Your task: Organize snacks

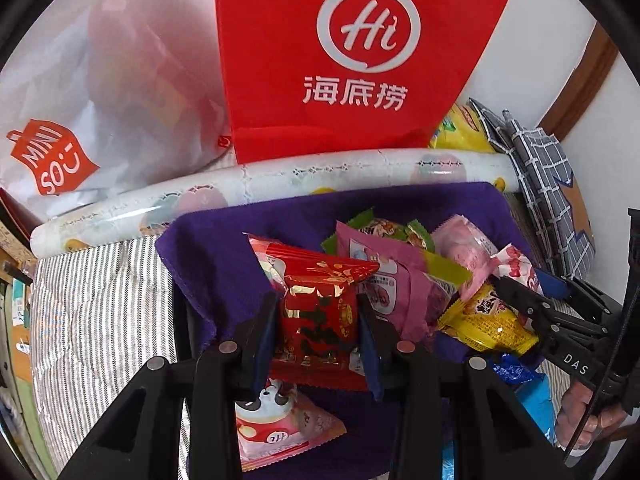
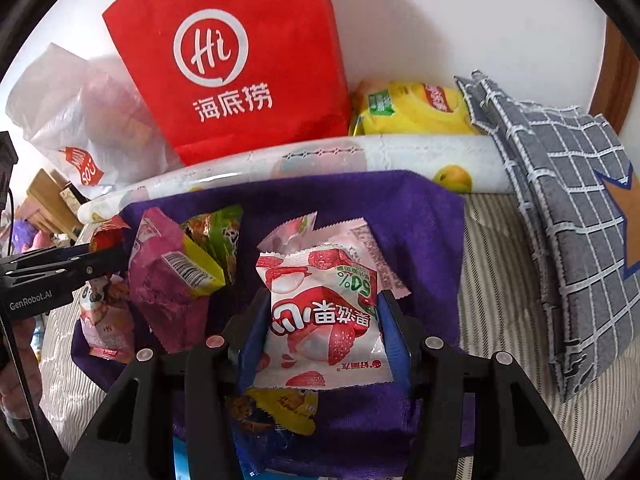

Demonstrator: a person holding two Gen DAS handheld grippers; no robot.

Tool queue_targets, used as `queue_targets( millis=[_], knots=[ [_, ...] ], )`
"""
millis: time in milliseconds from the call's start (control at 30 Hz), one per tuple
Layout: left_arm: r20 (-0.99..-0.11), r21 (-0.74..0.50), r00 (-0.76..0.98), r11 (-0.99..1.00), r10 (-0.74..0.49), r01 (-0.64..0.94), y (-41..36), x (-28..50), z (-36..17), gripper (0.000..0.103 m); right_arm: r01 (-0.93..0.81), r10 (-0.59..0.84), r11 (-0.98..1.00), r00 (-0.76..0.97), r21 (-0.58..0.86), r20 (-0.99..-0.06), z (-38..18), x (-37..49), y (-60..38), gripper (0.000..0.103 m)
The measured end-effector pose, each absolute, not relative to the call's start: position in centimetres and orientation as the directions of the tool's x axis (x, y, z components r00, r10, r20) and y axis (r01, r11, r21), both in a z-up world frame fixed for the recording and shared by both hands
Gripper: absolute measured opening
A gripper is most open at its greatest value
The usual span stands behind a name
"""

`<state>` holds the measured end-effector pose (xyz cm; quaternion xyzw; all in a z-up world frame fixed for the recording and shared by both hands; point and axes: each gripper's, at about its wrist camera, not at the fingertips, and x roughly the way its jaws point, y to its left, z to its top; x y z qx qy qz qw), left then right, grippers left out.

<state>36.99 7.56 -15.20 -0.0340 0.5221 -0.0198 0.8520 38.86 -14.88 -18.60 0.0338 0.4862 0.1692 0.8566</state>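
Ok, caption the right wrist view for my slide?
Right tongs grip a lychee snack packet above the purple cloth.

Bright, soft daylight; fisheye-warped edges.

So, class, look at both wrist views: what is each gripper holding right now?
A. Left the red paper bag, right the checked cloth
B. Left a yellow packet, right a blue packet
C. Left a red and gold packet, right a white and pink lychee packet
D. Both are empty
C: the left gripper is clamped on the red and gold packet, and the right gripper on the white and pink lychee packet, both over the purple cloth.
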Motion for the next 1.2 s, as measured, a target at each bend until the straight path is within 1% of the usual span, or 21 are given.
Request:
queue_targets(
  millis=[767, 800, 867, 933, 1000, 1067, 1200],
  knots=[
    [-0.903, -0.052, 0.426, 0.999, -0.051, 0.009, 7.0, 37.3, -15.8, 0.036, -0.277, 0.293, 0.945, 0.477, 0.174, -0.829, -19.1, 38.4, -14.5, 0.055],
    [-0.904, -0.051, 0.424, 0.999, -0.051, 0.011, 6.9, 37.4, -15.8, 0.037, -0.279, 0.294, 0.944, 0.479, 0.174, -0.827, -19.0, 38.4, -14.5, 0.057],
    [-0.906, -0.042, 0.421, 0.999, -0.049, 0.026, 6.7, 37.3, -15.7, 0.042, -0.291, 0.308, 0.939, 0.484, 0.181, -0.819, -18.8, 38.2, -14.5, 0.059],
    [-0.901, -0.034, 0.431, 0.999, -0.044, 0.032, 6.6, 37.1, -15.4, 0.053, -0.301, 0.313, 0.937, 0.495, 0.178, -0.811, -18.5, 37.9, -14.4, 0.065],
    [-0.895, -0.031, 0.445, 0.999, -0.044, 0.036, 6.4, 36.8, -14.9, 0.060, -0.308, 0.313, 0.936, 0.514, 0.169, -0.799, -17.9, 37.5, -14.2, 0.067],
    [-0.889, -0.029, 0.455, 0.999, -0.044, 0.041, 6.2, 36.4, -14.2, 0.062, -0.312, 0.318, 0.935, 0.531, 0.168, -0.785, -17.3, 37.2, -14.2, 0.068],
    [-0.871, -0.009, 0.490, 0.999, -0.027, 0.039, 5.8, 34.9, -12.3, 0.065, -0.308, 0.316, 0.938, 0.559, 0.162, -0.766, -15.3, 36.2, -14.1, 0.069]
  ],
)
